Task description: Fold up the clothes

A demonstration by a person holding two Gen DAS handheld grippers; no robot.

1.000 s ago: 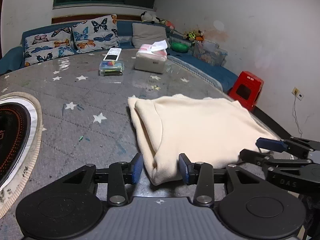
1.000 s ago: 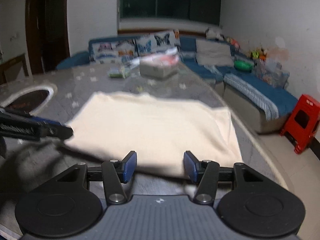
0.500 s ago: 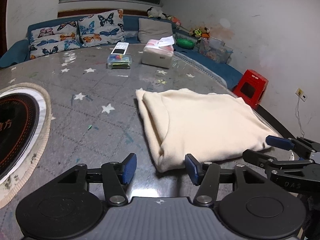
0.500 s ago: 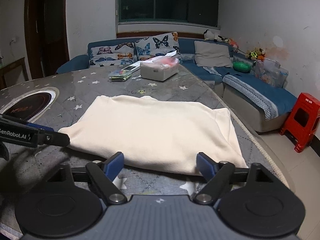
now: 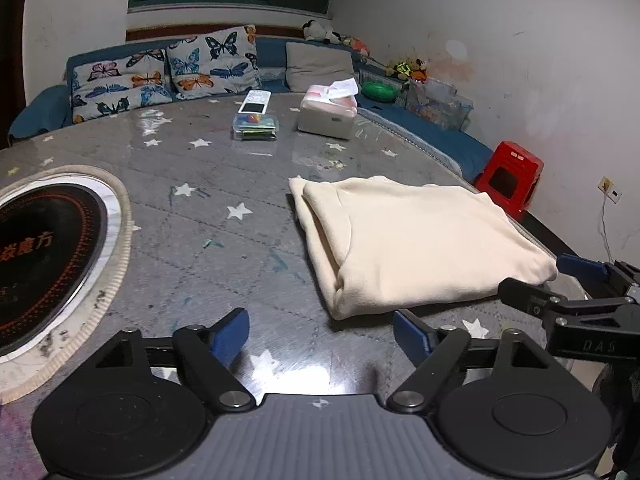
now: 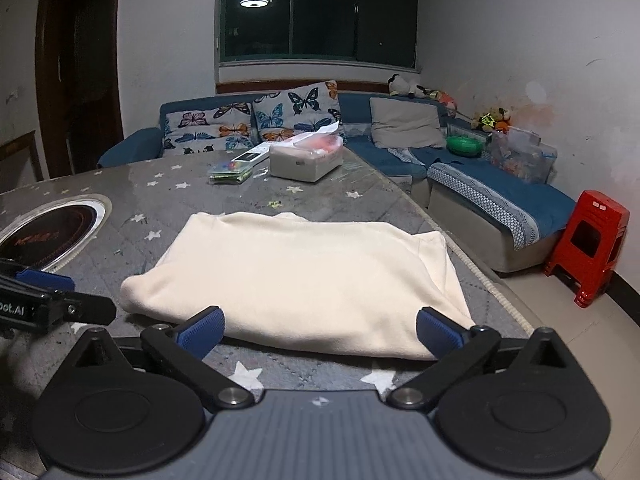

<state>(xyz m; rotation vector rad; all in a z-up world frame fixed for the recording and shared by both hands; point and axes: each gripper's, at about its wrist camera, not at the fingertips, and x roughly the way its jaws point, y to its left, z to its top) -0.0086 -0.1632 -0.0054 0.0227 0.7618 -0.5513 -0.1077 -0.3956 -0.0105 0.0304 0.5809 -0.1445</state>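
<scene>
Lying folded on the table (image 5: 208, 248), the garment (image 5: 420, 240) is a cream rectangle, several layers thick, with its stacked fold edges facing left and its near edge just ahead of both my claws. It sits at the right side of the tabletop, its right edge close to the rim (image 6: 472, 264); I judge the fold is done or nearly so, since no sleeve or hem shows loose.

Left claw (image 5: 320, 330): spread wide, holding nothing, fingers (image 5: 230, 334) apart from the cloth, aimed at its near-left corner. Right claw (image 6: 320, 330): spread wide, empty, straddling the near edge without clearly touching it; from the left view it stands beside the near-right corner. Both hold off, I judge, so the stack lies undisturbed.

Open room: bare table to the left of the garment, as far as the cooktop ring (image 5: 52, 256). Beyond the far edge, a clear stretch, then a tissue box (image 5: 328, 118), a small case (image 5: 256, 126) and a remote (image 5: 256, 102), all well apart from the cloth.

Edges: to the right the table drops off toward a sofa (image 6: 500, 196) and a red stool (image 6: 588, 244); any push rightward risks sliding the cloth over the rim.
</scene>
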